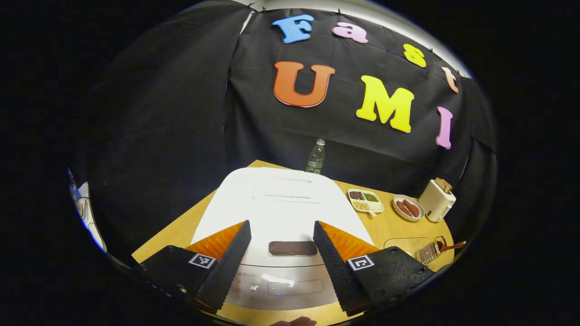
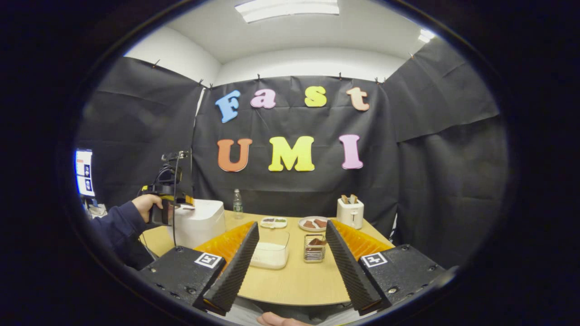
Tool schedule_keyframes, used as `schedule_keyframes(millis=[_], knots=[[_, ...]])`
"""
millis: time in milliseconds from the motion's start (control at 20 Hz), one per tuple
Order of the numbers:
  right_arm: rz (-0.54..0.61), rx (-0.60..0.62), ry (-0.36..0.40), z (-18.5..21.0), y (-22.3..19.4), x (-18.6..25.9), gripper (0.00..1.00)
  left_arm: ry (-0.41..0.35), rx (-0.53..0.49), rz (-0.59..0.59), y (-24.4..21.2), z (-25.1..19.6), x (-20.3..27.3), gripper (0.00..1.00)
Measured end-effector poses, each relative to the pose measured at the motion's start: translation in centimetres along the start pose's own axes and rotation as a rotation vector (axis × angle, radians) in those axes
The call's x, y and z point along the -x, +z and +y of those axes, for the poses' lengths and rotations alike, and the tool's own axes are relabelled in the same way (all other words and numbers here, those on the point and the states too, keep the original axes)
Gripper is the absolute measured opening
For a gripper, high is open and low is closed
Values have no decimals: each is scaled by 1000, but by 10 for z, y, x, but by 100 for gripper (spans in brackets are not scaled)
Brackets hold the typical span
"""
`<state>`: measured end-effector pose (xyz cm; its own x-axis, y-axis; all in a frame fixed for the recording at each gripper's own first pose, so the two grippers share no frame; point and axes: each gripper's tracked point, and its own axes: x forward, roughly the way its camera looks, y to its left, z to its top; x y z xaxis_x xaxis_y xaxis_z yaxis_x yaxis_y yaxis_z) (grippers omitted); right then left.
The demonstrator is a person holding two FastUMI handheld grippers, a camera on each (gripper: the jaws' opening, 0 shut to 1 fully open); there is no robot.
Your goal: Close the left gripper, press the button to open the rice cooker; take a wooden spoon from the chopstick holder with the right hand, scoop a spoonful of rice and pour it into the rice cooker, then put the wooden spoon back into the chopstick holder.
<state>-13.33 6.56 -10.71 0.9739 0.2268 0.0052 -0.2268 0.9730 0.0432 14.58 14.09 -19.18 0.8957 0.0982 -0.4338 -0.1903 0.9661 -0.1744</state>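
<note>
The white rice cooker (image 1: 281,199) sits right below my left gripper (image 1: 281,222), lid down, with its dark button (image 1: 292,248) showing between the open fingers. Nothing is held. In the right gripper view the cooker (image 2: 199,222) stands at the table's left, and a hand holds the left gripper (image 2: 168,209) over its front. My right gripper (image 2: 292,223) is open and empty above the near table edge. Ahead of it stand a clear box of rice (image 2: 271,253) and the wire chopstick holder (image 2: 313,249) with the wooden spoon (image 2: 318,242) in it. The holder (image 1: 429,252) and spoon handle (image 1: 453,246) also show right of the cooker.
On the wooden table (image 2: 294,280), behind the holder, are a sectioned tray (image 2: 273,222), a plate of sausages (image 2: 313,223), a toaster (image 2: 350,212) and a water bottle (image 2: 237,203). A screen (image 2: 84,172) stands off to the left. A sleeve (image 2: 118,222) reaches in from the left.
</note>
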Motion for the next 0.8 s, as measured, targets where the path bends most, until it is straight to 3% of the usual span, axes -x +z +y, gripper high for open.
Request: schedule_keyframes(millis=[200, 800], knots=[[-2, -6, -1, 2, 1, -4, 96, -37, -76, -7, 1, -17, 17, 91], [31, -37, -19, 7, 2, -27, 96, -52, -189, -293, 48, -60, 167, 93]])
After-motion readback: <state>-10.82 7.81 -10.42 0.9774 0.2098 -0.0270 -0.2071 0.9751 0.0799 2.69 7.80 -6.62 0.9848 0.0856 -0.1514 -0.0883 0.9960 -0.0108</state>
